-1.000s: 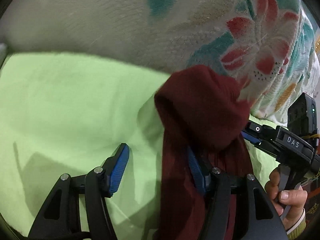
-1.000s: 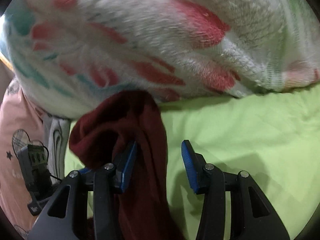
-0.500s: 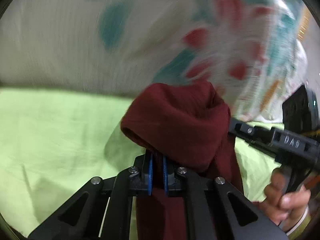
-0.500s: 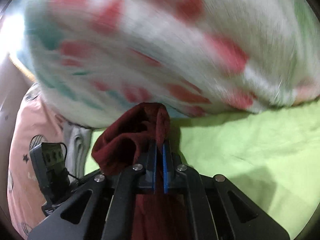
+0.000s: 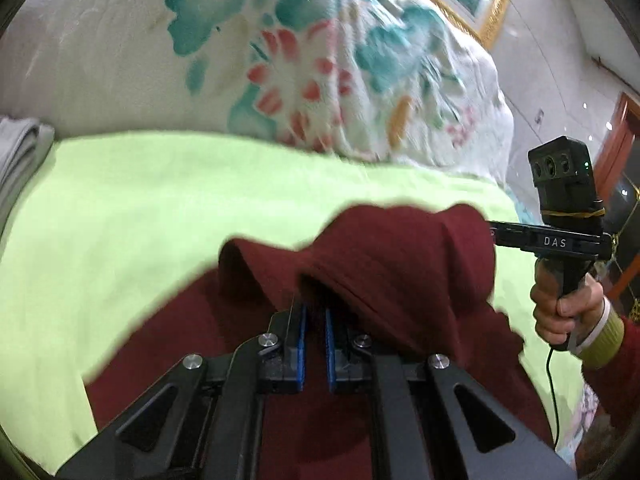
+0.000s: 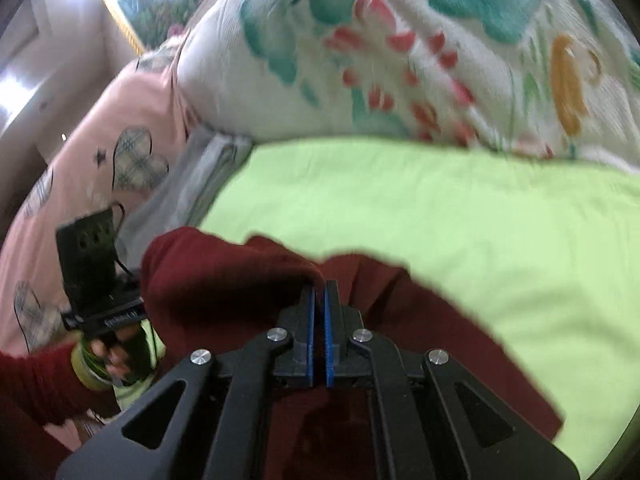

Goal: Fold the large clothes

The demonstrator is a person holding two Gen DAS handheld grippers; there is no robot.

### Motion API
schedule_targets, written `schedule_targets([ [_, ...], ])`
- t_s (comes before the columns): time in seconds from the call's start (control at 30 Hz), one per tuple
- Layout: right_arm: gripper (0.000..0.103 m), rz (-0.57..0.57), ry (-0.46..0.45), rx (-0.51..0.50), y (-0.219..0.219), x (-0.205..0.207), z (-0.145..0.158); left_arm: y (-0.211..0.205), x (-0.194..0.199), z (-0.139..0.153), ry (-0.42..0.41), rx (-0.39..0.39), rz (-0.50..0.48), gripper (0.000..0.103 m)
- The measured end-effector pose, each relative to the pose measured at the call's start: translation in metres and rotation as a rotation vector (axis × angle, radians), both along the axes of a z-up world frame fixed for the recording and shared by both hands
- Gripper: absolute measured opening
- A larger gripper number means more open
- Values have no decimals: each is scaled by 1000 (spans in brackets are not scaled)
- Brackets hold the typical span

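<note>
lime-green bedsheet [image 5: 160, 208] fills mid-frame under a floral quilt [image 5: 280, 60]. i have the left gripper [image 5: 313, 320] and right gripper [image 6: 319, 304] each pinched on the maroon garment [image 5: 400, 264], lifted at lower centre. next, i judge, draw the held edge over to fold.

Garment [image 5: 392, 264] draped over left gripper [image 5: 314, 320] in left wrist view, edge pinched between its pads, rest hanging toward camera, above sheet [image 5: 160, 208]. Quilt [image 5: 280, 60] heaped behind sheet. Folded cloth [image 5: 20, 152] at far left edge. Right gripper [image 5: 520, 234] to the right, touching garment, held by right hand [image 5: 564, 308]. In right wrist view: garment pinched likewise, left hand [image 6: 116, 352] at left, pillow [image 6: 80, 168] behind it, beside quilt.
</note>
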State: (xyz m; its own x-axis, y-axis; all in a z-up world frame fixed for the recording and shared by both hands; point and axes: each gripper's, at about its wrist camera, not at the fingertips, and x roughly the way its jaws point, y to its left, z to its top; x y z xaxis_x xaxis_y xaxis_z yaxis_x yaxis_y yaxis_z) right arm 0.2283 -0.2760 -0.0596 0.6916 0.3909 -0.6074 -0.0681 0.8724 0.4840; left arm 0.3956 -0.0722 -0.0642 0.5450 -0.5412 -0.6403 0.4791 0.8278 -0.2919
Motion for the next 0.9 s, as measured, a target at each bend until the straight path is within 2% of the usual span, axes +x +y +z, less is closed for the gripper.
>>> schedule_targets([
  [0.13, 3, -28, 52, -13, 15, -25, -24, -6, -50, -21, 50, 8, -22, 6],
  [0.3, 0, -78, 107, 37, 13, -61, -49, -10, -100, -55, 121, 90, -58, 5],
  [0.37, 0, -100, 114, 56, 14, -71, -52, -4, -111, -60, 161, 84, -72, 5],
  [0.4, 0, -97, 122, 101, 12, -76, -55, 4, -118, -62, 178, 76, -72, 5],
  [0.5, 1, -107, 151, 176, 11, -88, -61, 20, -117, -53, 217, 38, -43, 7],
  [0.57, 1, -120, 159, 190, 10, -93, -62, 32, -114, -45, 244, -18, -24, 14],
  [0.67, 1, -159, 134, 264, 2, -98, -60, 43, -104, -30, 277, -146, 12, 39],
  [0.7, 3, -175, 131, 290, -1, -97, -61, 41, -95, -27, 301, -194, 17, 53],
  [0.73, 4, -188, 134, 299, -3, -94, -62, 38, -88, -27, 323, -223, 18, 61],
  [0.8, 5, -215, 156, 317, -6, -83, -69, 25, -73, -32, 363, -254, 17, 63],
  [0.9, 5, -231, 186, 377, -9, -68, -82, 3, -50, -46, 446, -258, 25, 66],
])
